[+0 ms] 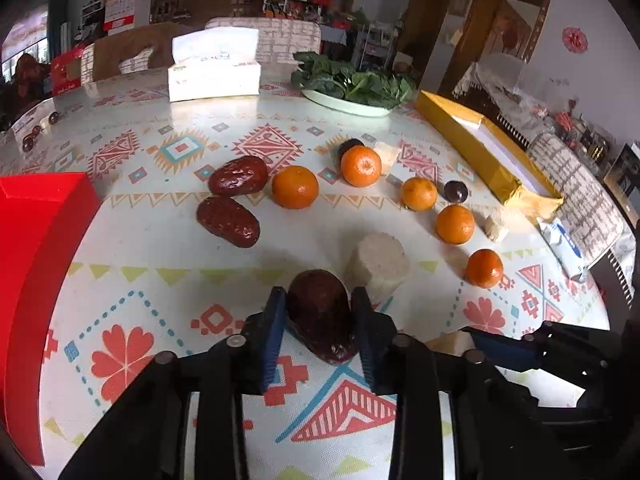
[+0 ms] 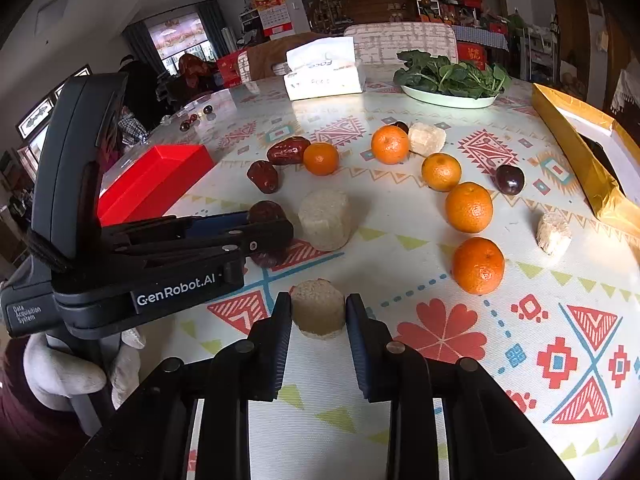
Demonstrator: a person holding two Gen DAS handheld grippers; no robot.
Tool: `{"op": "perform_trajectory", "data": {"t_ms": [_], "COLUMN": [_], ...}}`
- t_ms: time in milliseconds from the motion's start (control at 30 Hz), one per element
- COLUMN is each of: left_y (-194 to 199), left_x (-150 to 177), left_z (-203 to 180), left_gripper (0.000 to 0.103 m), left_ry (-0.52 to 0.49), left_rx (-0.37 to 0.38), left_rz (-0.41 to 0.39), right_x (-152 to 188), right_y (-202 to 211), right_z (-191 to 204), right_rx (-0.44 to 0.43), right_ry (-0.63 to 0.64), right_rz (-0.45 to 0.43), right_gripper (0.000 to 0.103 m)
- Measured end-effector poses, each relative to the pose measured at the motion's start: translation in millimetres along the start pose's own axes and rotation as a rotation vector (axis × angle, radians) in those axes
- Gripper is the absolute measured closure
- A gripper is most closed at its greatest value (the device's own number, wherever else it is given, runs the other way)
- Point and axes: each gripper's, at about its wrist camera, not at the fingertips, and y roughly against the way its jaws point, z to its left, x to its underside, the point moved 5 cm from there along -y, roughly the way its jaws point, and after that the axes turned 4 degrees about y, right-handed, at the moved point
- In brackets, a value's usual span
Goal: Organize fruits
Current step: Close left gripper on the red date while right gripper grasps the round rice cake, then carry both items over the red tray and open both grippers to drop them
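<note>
Lighting: bright daylight, source a far window [image 2: 176, 40]. Glare: white sheen on tabletop [image 1: 224, 120] far side. Shadows: soft, short, beneath the fruit. Distortion: strong fisheye bending, black vignette corners. Focus: foreground sharp, background room soft.

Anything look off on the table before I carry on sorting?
Nothing spilled or damaged. The fruit just lies scattered loose: oranges, red dates and pale cut chunks mixed together. The red box and gold box sit at opposite sides. One dark plum lies apart near the gold box.
</note>
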Motion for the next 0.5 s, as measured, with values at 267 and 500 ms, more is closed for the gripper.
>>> {"op": "perform_trajectory", "data": {"t_ms": [267,500], "left_y": [89,181], "left_x": [-8,-29], "left_z": [37,113], "left_gripper": [0.072,0.072], "left_ry": [0.111,0.188], "left_rx": [0.04,-0.046], "left_rz": [-0.178,-0.327], "right_x": [-12,-67], "right_y": [19,50], "right_z": [24,91], "right_rx": [-0.049,-0.253], "right_ry": [0.012,0.053], "right_rz": [-0.029,-0.086], "right_gripper": [0.073,0.073]}}
